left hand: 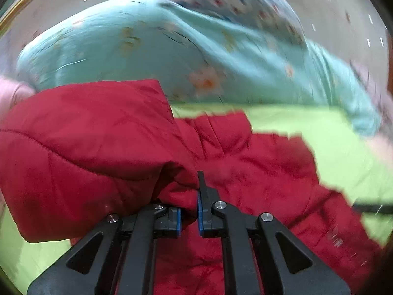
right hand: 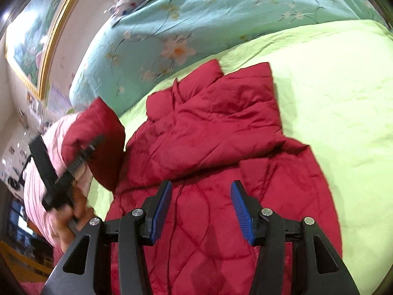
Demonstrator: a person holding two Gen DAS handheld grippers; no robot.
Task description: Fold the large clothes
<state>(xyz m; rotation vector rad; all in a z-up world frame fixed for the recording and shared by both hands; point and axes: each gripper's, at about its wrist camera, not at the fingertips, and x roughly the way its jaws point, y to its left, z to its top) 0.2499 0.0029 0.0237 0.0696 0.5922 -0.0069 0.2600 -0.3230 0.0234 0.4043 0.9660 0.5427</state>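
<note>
Here, no readable writing. Left gripper (left hand: 189, 217) pinches the red jacket (right hand: 208, 132) sleeve, lifted at the jacket's left edge. Right gripper (right hand: 201, 211) spread, empty, over the jacket's lower part; green sheet (right hand: 331, 98) lies bare right of it.

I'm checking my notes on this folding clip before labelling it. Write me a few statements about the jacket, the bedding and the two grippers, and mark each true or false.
1. The left gripper is shut on a fold of the red quilted jacket. True.
2. The right gripper is clamped on the jacket's hem. False: its jaws stand apart above the jacket, with nothing between them.
3. The jacket lies on a lime-green bedsheet. True.
4. The turquoise floral quilt is spread over the jacket. False: it is bunched beyond the jacket, farther up the bed.
5. A gold-framed picture hangs on the wall beside the bed. True.
</note>
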